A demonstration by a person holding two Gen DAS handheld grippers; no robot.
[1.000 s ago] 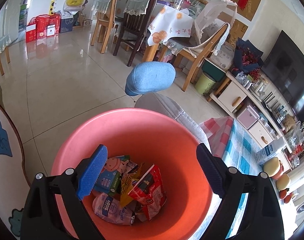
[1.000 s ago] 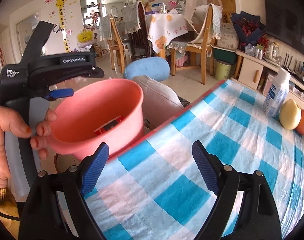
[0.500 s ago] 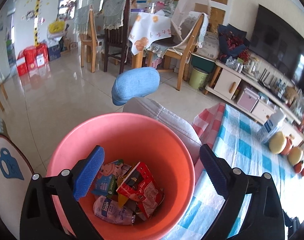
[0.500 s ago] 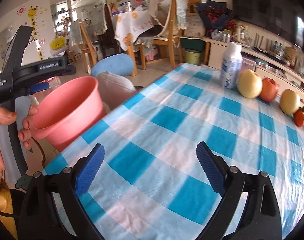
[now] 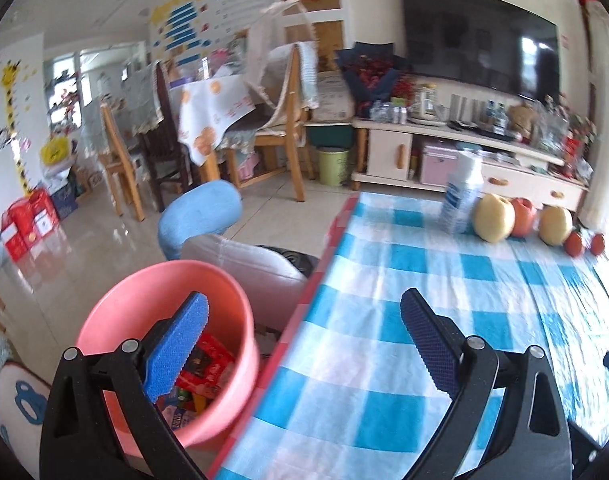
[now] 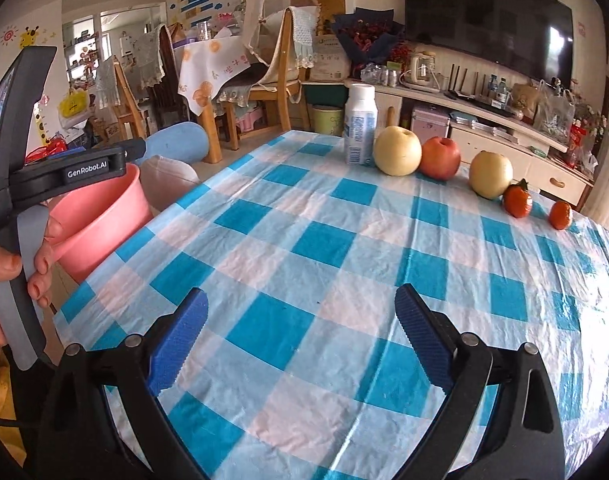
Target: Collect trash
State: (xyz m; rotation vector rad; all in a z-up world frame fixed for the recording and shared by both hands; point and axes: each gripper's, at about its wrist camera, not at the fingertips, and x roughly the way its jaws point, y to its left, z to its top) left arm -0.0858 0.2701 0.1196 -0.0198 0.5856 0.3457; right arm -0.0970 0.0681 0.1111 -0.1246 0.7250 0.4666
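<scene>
A pink bin (image 5: 104,320) stands on the floor by the table's left edge, with several colourful wrappers (image 5: 208,364) inside. My left gripper (image 5: 302,320) is open and empty; its left finger is over the bin and its right finger over the blue-checked tablecloth (image 5: 384,264). My right gripper (image 6: 300,304) hangs open and empty above the tablecloth (image 6: 324,240). No loose trash shows on the cloth in front of it. In the right wrist view a hand (image 6: 0,264) holds the left gripper's handle (image 6: 24,240) beside the bin (image 6: 104,216).
At the table's far edge stand a white bottle (image 6: 360,128), two pears (image 6: 396,152), an apple (image 6: 440,158) and two tangerines (image 6: 516,200). A grey seat (image 5: 244,260) and blue cushion (image 5: 200,216) sit behind the bin. Dining chairs and a TV cabinet (image 5: 464,160) lie beyond.
Both grippers swung right, away from the bin and over the table, and their jaws widened a little. The left view rolled level; the bin slid to its lower left.
</scene>
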